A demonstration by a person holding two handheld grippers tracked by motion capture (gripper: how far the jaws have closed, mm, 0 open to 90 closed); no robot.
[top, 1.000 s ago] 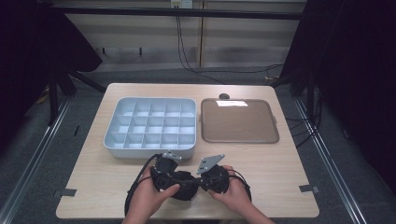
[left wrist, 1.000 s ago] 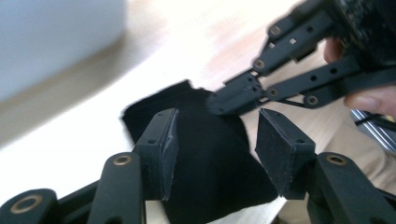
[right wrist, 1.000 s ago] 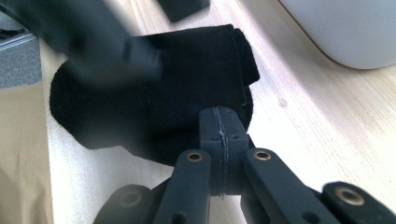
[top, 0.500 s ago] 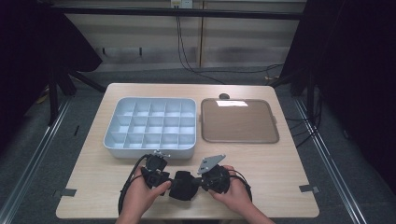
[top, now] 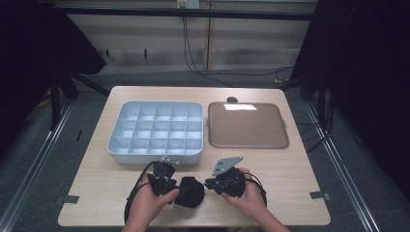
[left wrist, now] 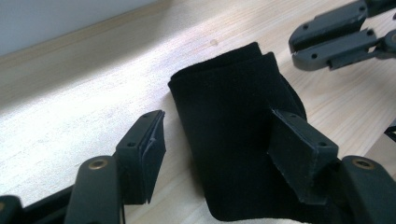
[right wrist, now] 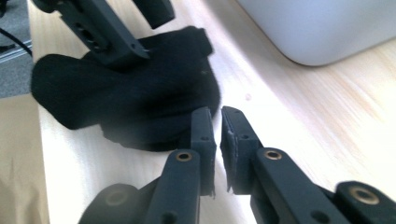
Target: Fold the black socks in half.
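Left gripper: jaws standing wide apart, straddling the black folded cloth, likely readying a pinch.
Cloth: lying on the wooden table at 6 o'clock, between both grippers.
Right gripper: jaws nearly touching, gripping nothing, nosing the cloth's edge.
Compartment tray: sitting empty at 11 o'clock.
Brown tray: sitting at 1 o'clock.

I saw a white compartment tray on the wooden table, w/ a brown flat tray just beside it on the right. A small dark obj sat at the table's far edge, behind the brown one.
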